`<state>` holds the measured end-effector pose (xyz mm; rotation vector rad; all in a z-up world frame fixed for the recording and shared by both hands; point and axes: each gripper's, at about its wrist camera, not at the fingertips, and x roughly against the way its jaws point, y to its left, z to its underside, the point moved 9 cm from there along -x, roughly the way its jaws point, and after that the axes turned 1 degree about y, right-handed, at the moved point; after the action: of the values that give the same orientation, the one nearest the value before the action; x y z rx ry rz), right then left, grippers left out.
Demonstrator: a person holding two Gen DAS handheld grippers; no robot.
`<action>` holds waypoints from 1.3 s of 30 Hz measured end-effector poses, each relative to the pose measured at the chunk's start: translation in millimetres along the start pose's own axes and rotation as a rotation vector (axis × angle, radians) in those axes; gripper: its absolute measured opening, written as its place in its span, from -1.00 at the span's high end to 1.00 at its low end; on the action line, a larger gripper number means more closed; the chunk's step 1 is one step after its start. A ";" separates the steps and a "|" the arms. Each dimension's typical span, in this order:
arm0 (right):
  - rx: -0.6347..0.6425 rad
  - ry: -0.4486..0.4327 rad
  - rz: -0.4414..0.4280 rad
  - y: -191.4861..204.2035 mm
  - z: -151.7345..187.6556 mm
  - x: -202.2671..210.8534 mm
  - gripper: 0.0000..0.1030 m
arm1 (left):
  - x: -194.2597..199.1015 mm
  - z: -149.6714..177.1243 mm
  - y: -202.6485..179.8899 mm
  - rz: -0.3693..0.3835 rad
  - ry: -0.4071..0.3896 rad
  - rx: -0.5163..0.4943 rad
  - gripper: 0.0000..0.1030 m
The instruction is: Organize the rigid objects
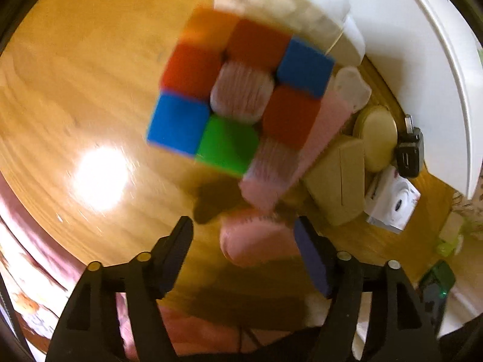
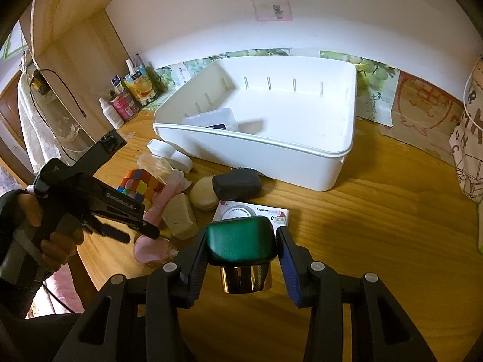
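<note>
desk lot, mid-sort: green bottle gripped, cube pile beside the bin

item 1. green bottle (image 2: pixel 241 242), with a gold collar at its near end. it is clamped between the pads of the right gripper (image 2: pixel 241 246), low in the right wrist view, above the wooden desk (image 2: pixel 377 217). its long axis runs along the fingers: green end pointed away toward the bin, gold end toward the camera.

item 2. white bin (image 2: pixel 256 146), open-topped, set at the back of the desk against the wall. a clear plastic case (image 2: pixel 215 119) is seen lying inside, at its left end.

item 3. colour cube (image 1: pixel 238 90), resting on the desk left of the bin, blurred in the left wrist view. a pink handled tool (image 1: pixel 317 138) lies against its right side, long axis running from near to far; its exact kind cannot be told.

item 4. loose pile between cube and bin: a beige block (image 2: pixel 180 215), a round beige case (image 2: pixel 203 194), a black charger (image 2: pixel 237 184), a white camera box (image 2: pixel 250 212), a white case (image 2: pixel 170 154).

item 5. left gripper (image 1: pixel 243 253), held by a hand (image 2: pixel 45 226) and pointed steeply down. its jaws stand parted and grasp nothing; a pink rounded object (image 1: pixel 256 241) lies on the desk below the gap, untouched by the pads.
</note>
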<state>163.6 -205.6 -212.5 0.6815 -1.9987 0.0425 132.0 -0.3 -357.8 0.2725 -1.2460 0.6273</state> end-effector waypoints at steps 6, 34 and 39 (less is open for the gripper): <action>0.015 0.005 -0.009 3.7 -1.5 -2.6 0.14 | -18.0 6.4 5.2 0.081 0.082 0.081 -0.60; -0.008 -0.008 -0.014 -11.5 -2.8 -0.2 0.14 | -35.4 39.0 -42.9 -0.055 0.141 0.244 -0.53; -0.013 -0.023 -0.021 -11.3 -8.6 1.1 0.14 | -29.5 42.1 -39.6 -0.026 0.142 0.252 -0.28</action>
<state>175.5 -212.9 -210.0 0.6976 -2.0118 0.0089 116.1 -62.6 -366.7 0.4453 -1.0254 0.7693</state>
